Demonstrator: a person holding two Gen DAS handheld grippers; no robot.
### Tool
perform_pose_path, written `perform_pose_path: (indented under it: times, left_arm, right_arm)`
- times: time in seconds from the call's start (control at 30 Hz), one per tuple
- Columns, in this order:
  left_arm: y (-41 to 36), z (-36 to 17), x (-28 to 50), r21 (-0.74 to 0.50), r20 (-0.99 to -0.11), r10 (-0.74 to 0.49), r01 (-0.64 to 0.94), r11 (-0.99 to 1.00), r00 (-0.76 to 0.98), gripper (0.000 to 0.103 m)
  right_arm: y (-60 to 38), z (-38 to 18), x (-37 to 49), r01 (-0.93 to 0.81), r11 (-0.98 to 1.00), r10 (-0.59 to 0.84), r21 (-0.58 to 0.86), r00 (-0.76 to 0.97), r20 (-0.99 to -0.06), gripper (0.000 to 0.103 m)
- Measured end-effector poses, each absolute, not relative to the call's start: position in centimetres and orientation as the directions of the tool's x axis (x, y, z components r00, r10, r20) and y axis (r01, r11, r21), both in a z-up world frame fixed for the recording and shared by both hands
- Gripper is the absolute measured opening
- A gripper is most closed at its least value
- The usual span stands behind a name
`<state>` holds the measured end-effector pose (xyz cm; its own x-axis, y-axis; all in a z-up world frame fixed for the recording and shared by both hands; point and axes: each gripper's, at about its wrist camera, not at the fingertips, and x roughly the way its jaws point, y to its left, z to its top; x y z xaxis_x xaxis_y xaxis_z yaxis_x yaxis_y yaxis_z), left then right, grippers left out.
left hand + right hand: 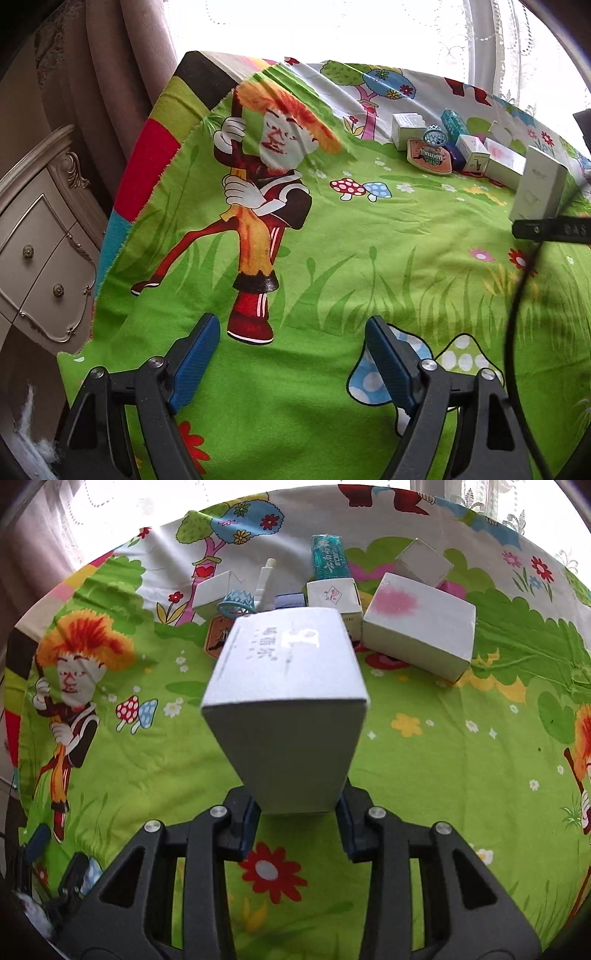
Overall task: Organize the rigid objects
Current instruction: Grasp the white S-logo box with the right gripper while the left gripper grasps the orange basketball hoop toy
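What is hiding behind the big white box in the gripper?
Behind the white box peek a blue basket, a white tube and an orange card's edge. The rest is covered.

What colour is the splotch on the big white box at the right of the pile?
Pink, a soft blot on the white box top; the right wrist view shows it best.

Your left gripper and right gripper are black, with blue pads and shiny round silver screws.
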<state>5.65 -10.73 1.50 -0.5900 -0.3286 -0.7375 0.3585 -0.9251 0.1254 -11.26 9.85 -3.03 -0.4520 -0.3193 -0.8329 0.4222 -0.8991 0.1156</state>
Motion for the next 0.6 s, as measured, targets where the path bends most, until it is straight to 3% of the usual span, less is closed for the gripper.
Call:
perform_pose_path:
  times: [0.17,0.37,0.5,0.6]
  left_arm:
    - [-10.6,1.4,5.3,0.135,-0.747,-0.325,0.346,-0.929,-0.580,0.084]
    - [-9.2,1.6,2.2,0.114,-0.792,-0.250,0.268,-0.957,-0.558,0.084]
    - [-7.9,2.2,-3.9,-0.013,-0.823,-0.124,0.236,-0.972,-0.555,0.084]
    - [-6.4,2.5,-9.6,-0.023,-0.809,-0.107,0.214,-0.977,-0.578,0.084]
  right_arm:
    - [15.5,-3.3,-6.2,0.533,-0.839,-0.220,-0.110,-0.517,-0.827,0.040]
    - [23.5,-2.7,-3.3,0.491,-0.867,-0.222,-0.082,-0.529,-0.819,0.040]
    - [23.4,-2.4,-1.3,0.499,-0.863,-0.250,-0.080,-0.559,-0.790,0.040]
    - [22.4,-2.4,-0.5,0.502,-0.861,-0.267,-0.081,-0.581,-0.769,0.040]
